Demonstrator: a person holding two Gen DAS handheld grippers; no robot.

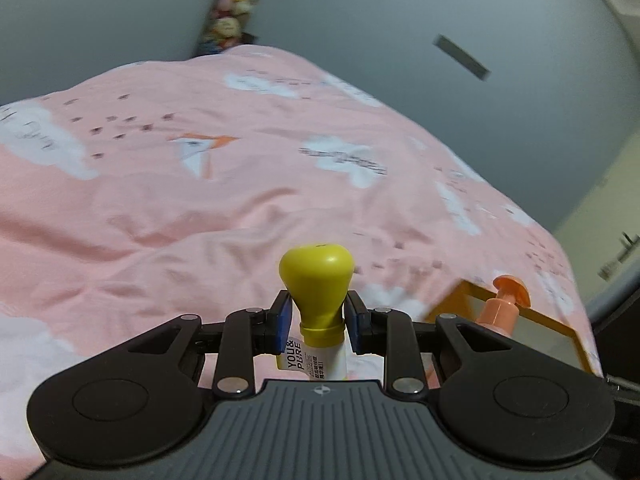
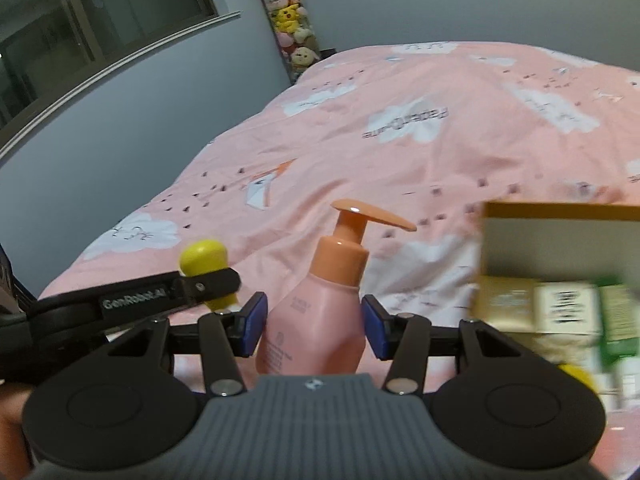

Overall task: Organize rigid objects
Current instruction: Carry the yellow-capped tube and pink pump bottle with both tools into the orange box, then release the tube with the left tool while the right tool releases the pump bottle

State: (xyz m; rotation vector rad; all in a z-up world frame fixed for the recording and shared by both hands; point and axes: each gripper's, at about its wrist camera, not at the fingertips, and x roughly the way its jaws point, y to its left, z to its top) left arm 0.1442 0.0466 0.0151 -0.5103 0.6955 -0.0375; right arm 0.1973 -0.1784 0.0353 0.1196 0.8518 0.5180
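My left gripper [image 1: 318, 316] is shut on a white tube with a yellow bulb cap [image 1: 317, 280], held upright above the pink bed. The same tube's cap [image 2: 204, 260] and the left gripper's finger [image 2: 168, 292] show at the left of the right wrist view. My right gripper [image 2: 314, 322] is shut on a pink pump bottle [image 2: 320, 316] with an orange pump head, held upright; its blue pads sit against the bottle's sides. The pump head also shows in the left wrist view [image 1: 506, 300]. An orange-rimmed box [image 2: 560, 264] holding several small packages is at the right.
The pink duvet with cloud prints [image 1: 240, 184] fills the scene. The box's rim [image 1: 532, 316] shows at the bed's right edge. Grey walls stand behind, with a column of plush toys [image 2: 288, 20] in the corner and a window [image 2: 100, 16] on the left.
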